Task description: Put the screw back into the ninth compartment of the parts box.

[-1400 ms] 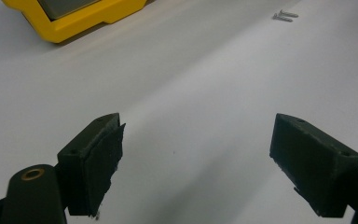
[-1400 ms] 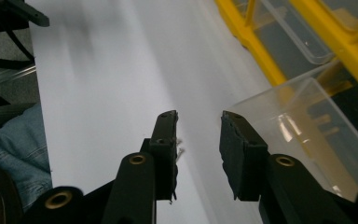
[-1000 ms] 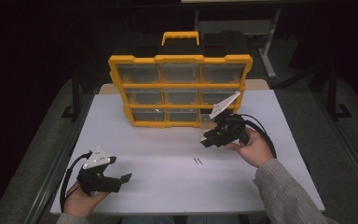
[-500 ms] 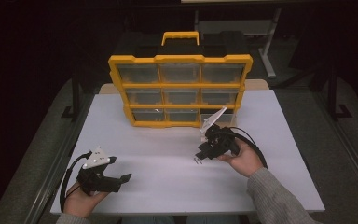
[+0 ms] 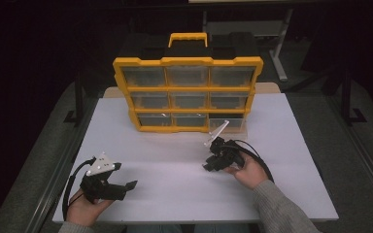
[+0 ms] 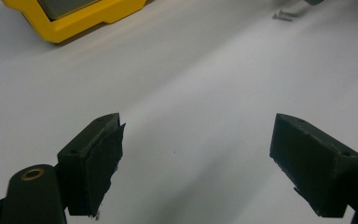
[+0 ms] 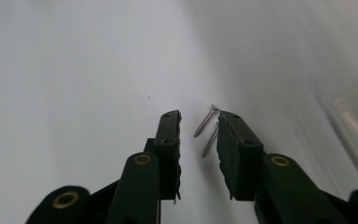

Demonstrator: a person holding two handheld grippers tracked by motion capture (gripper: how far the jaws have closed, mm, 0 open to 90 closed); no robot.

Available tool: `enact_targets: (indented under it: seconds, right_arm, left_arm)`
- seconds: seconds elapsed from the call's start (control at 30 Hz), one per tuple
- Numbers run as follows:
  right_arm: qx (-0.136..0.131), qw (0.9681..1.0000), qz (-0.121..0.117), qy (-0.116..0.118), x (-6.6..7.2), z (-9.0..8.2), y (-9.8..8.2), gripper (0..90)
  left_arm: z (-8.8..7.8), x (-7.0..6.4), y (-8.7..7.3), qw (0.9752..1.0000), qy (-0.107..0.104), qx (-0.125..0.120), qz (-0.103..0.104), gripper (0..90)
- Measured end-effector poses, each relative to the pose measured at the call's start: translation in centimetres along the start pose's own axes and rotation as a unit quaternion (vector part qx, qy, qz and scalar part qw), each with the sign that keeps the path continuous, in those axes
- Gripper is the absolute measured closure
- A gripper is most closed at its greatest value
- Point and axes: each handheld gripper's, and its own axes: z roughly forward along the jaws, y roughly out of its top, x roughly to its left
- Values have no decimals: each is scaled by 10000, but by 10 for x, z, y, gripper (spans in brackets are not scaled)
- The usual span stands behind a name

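On the white table (image 5: 175, 194) before a yellow plastic 9-drawer organiser (image 5: 188, 94), the right claw (image 7: 199, 133) stood part-closed around 2 small silver screws (image 7: 206, 131), apparently mid-pickup and needing only to pinch shut, while the left claw (image 6: 198, 161) rested wide apart.

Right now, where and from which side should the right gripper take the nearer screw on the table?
Grip the nearer screw across its thin shank, near the middle, coming down from above. It lies flat on the white table, beside a second screw, already between the partly open jaws of the right gripper.
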Motion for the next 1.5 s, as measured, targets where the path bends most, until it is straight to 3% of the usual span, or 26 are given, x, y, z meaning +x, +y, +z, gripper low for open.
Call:
enact_targets:
  seconds: [0.47,0.8,1.03,1.33,1.5]
  right_arm:
    - [206,9995,122,-184,-4,17,-2,757]
    - [256,9991,-103,-330,-4,19,-1,862]
    - [201,9996,77,-164,-10,18,-3,869]
    - [130,9999,99,41,-13,14,-3,871]
    - [66,9998,98,183,-11,3,0,870]
  left_arm:
    - [0,0,0,10000,-2,-4,-13,164]
    - [-1,0,0,10000,3,-17,-13,164]
    - [0,0,0,10000,2,-2,5,164]
    - [0,1,0,10000,-2,-23,-21,164]
    - [0,0,0,10000,4,-20,-19,164]
